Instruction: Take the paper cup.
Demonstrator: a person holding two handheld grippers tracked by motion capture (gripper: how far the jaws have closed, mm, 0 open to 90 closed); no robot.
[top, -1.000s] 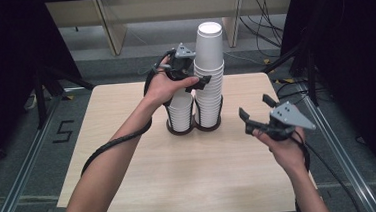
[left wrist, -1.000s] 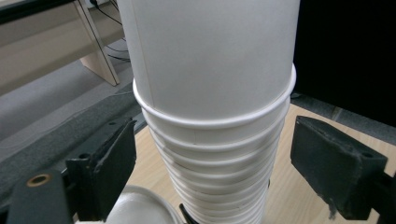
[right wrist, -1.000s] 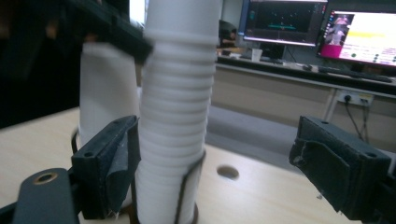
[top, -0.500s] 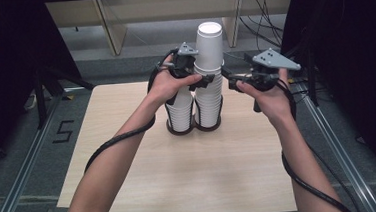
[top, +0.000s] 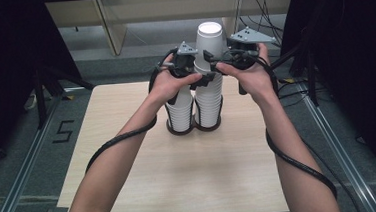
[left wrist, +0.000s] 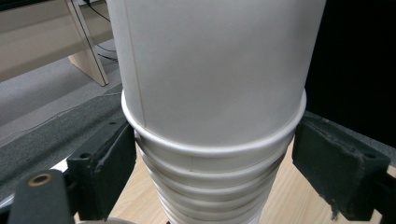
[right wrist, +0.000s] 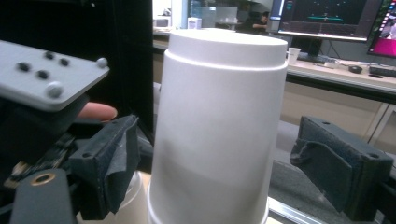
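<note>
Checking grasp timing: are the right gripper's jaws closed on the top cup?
Open. In the right gripper view the jaws flank the top cup with gaps on both sides.

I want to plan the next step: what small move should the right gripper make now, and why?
Probably close the right gripper on the top paper cup. Its pads stand on both sides of that cup with gaps, having just opened a little, while the left gripper brackets the taller cup stack below, seemingly steadying it.
</note>
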